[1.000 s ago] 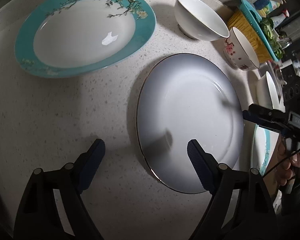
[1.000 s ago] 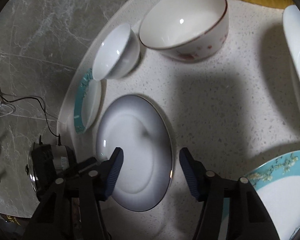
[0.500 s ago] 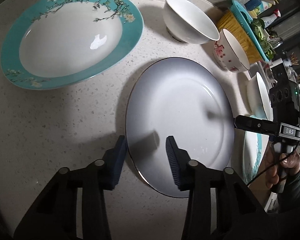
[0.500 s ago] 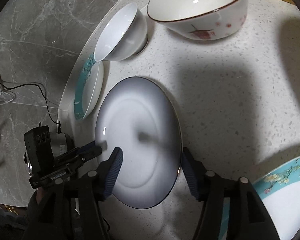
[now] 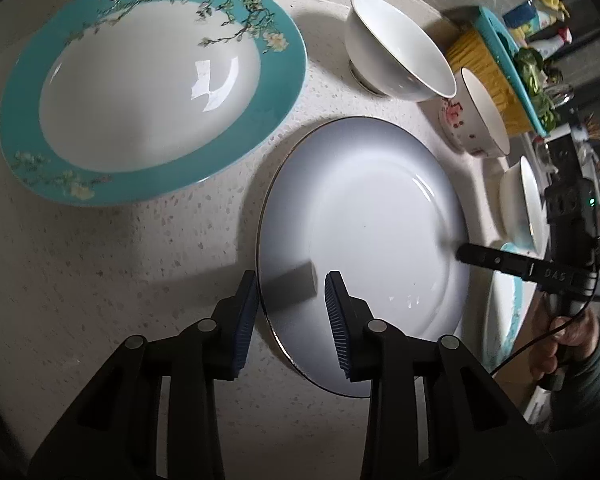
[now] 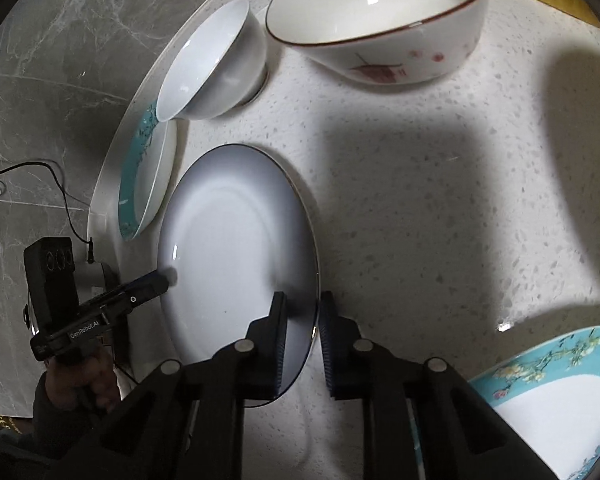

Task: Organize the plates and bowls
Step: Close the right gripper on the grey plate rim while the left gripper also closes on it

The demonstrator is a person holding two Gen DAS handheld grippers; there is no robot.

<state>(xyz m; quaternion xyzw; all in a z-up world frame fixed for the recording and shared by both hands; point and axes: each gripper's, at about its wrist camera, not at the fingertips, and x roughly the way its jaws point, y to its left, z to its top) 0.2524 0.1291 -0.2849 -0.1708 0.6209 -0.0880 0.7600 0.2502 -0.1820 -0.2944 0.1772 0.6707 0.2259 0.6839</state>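
Observation:
A white plate (image 5: 380, 220) with a thin gold rim lies on the speckled table (image 5: 100, 280). My left gripper (image 5: 291, 276) straddles its near-left rim, one pad outside the edge and one on the plate's face. Its jaws are closing, pinched on the rim. Seen from the right wrist, the plate (image 6: 228, 248) has my right gripper (image 6: 303, 296) on its opposite rim, also closing, with both pads tight against the edge. Each gripper shows in the other's view, the right gripper (image 5: 462, 254) and the left gripper (image 6: 158, 282), both at the plate's edge.
A teal-rimmed blossom plate (image 5: 152, 92) lies at the back left; a second teal plate (image 6: 540, 392) lies by my right gripper. A white bowl (image 5: 396, 64), a floral bowl (image 5: 476, 120) and another white bowl (image 5: 520, 208) stand nearby. A yellow basket (image 5: 484, 60) sits behind. The table edge (image 6: 112, 168) drops to a grey floor.
Both grippers have closed from wide open onto opposite rims of the white plate, the left first and the right after. Neither hand has shifted much.

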